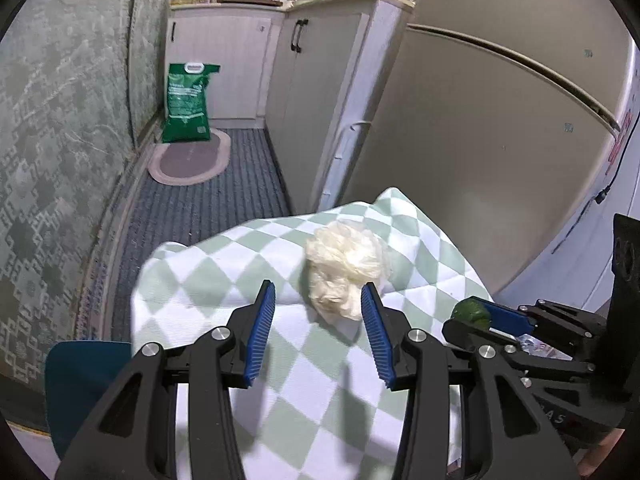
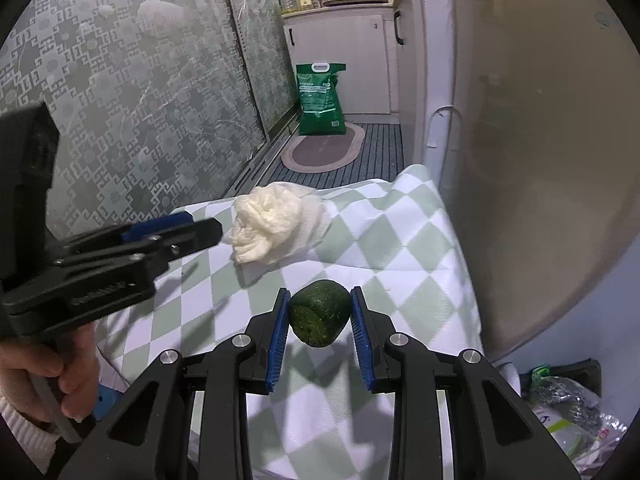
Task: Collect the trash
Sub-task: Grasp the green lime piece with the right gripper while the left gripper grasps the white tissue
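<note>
We are in the middle of gathering the trash off the checked cloth, one piece per hand. Our right gripper is clenched on the dark green wad: both blue pads press its sides and it sits squarely between the fingertips, held just above the cloth by the look of the shadow under it. Our left gripper stands parted and empty, its fingers pointing down at the crumpled white plastic bag, which lies on the cloth just ahead of the tips; the right-hand pad is nearly at the bag's near edge, the left-hand pad well clear of it, so the bag is off-centre toward the right side of the gap. We judge the next move to be sliding the left gripper forward and a little to the right until the bag sits between both pads, then closing. The green wad then needs carrying to wherever the trash goes; a bag of rubbish shows low at the right.
</note>
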A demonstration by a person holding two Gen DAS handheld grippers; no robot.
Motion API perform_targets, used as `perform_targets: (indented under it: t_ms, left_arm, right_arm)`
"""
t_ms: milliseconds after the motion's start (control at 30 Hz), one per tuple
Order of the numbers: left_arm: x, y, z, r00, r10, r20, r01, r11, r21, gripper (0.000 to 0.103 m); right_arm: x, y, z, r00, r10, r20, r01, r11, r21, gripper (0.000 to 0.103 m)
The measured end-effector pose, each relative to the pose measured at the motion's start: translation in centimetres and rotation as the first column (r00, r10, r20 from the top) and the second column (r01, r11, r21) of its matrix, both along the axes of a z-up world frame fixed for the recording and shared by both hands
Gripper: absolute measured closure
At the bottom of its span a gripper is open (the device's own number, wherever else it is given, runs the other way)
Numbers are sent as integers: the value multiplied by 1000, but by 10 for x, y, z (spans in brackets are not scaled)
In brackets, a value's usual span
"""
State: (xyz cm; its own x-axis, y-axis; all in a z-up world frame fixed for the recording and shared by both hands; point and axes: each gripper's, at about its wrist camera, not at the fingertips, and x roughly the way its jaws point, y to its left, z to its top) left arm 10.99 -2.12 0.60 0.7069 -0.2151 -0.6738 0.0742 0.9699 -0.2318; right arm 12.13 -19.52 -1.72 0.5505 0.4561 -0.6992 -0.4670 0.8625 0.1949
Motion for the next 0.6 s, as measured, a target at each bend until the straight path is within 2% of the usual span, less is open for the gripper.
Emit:
perform_targets:
  t_ms: [200, 500, 567, 600]
  left_arm:
    - [10, -15, -8, 999, -34, -22, 34, 999, -15, 56]
    - [22, -27, -16, 999, -3, -46, 5, 999, 46, 58]
    - [26, -28, -20, 998, 5, -61, -1, 998, 62, 60]
    - [27, -28, -21, 998, 7, -68, -2, 998, 70, 64]
  right_arm:
    - [0, -13, 1, 1000, -17, 2, 17, 1000, 11, 73]
    - [-3, -26, 1, 999, -34, 14, 34, 999, 3, 73]
    - [-4, -30, 0, 999, -37, 14, 37, 999, 2, 73]
    - [-4, -31, -1, 999, -38, 15, 38, 999, -2, 73]
